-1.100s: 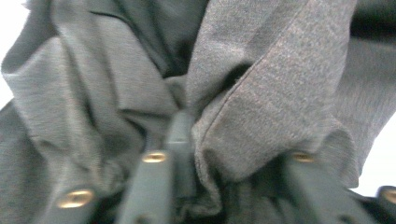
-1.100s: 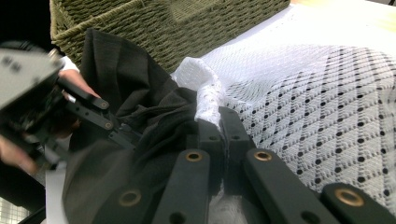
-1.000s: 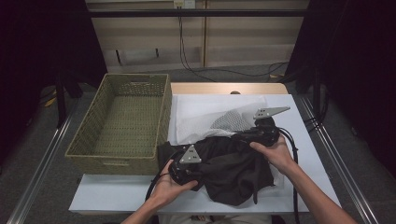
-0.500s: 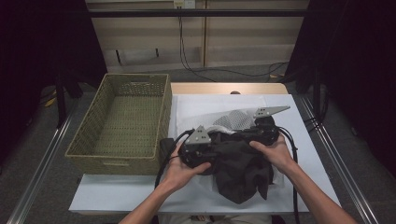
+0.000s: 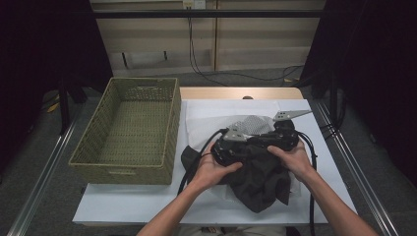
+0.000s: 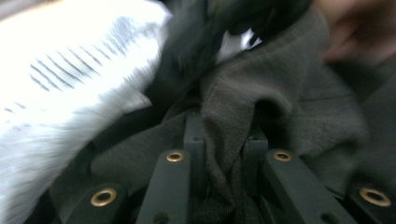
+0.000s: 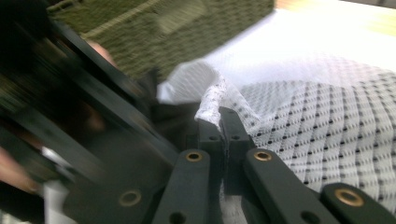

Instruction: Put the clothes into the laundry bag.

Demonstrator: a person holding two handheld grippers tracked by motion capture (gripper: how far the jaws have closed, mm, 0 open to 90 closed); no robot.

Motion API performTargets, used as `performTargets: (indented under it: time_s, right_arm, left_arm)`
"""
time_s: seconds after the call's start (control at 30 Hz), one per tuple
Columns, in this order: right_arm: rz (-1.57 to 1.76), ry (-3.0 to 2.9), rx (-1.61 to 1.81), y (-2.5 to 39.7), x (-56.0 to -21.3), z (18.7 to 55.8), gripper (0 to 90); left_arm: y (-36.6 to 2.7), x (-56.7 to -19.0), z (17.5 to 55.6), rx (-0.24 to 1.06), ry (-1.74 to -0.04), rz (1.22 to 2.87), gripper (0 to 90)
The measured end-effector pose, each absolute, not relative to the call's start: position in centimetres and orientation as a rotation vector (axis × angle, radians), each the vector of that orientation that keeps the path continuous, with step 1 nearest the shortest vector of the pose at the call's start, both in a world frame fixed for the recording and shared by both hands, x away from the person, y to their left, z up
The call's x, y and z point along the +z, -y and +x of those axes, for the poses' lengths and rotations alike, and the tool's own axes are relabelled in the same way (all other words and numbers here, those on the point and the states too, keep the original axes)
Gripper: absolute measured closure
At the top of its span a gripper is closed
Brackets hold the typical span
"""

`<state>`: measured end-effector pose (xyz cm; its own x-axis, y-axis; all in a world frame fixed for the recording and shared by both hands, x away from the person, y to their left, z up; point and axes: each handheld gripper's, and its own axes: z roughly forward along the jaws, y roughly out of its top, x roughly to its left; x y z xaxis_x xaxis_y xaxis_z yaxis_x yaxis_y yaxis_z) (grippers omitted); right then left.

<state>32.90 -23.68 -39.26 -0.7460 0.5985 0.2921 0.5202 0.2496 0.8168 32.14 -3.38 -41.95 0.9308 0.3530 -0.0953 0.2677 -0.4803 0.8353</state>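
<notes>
A dark grey garment [image 5: 260, 179] lies bunched on the white table, partly over a white mesh bag [image 5: 251, 124] with a dotted pattern. My left gripper [image 5: 230, 146] sits on the garment's upper left and is shut on a fold of the dark fabric [image 6: 229, 116]. Close beside it on the right, my right gripper [image 5: 284, 135] is shut on the rim of the mesh bag [image 7: 212, 100]. The two grippers nearly touch above the bag's mouth. The garment hides the bag's lower part.
A woven olive basket [image 5: 130, 125] stands open at the table's left, right beside the garment. White table surface [image 5: 147, 201] shows in front of the basket and behind the bag. Black cables [image 5: 189, 169] trail from both grippers toward the person.
My left gripper has carried the dark garment up and to the right, until it is next to the right gripper at the mesh bag. The right gripper has hardly moved.
</notes>
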Motion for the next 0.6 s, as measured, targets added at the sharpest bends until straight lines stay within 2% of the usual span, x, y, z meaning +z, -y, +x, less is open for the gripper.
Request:
performTargets:
  time_s: [0.1,0.4,0.47,0.6]
  right_arm:
    - [1.044,-2.420,1.504,23.1,-38.7,32.4,89.7]
    - [1.020,-2.427,1.536,23.3,-38.2,32.0,89.8]
    - [1.019,-2.438,1.521,23.2,-38.4,32.0,89.8]
    - [1.016,-2.479,1.475,22.7,-39.2,32.1,89.7]
  left_arm:
    - [3.3,-42.7,33.0,0.086,-0.488,2.084,78.7]
    - [2.4,-43.8,35.4,0.228,-0.627,2.099,79.6]
    - [2.0,-44.3,36.1,0.187,-0.660,2.081,79.7]
    - [2.2,-44.8,36.5,0.262,-0.673,2.107,79.1]
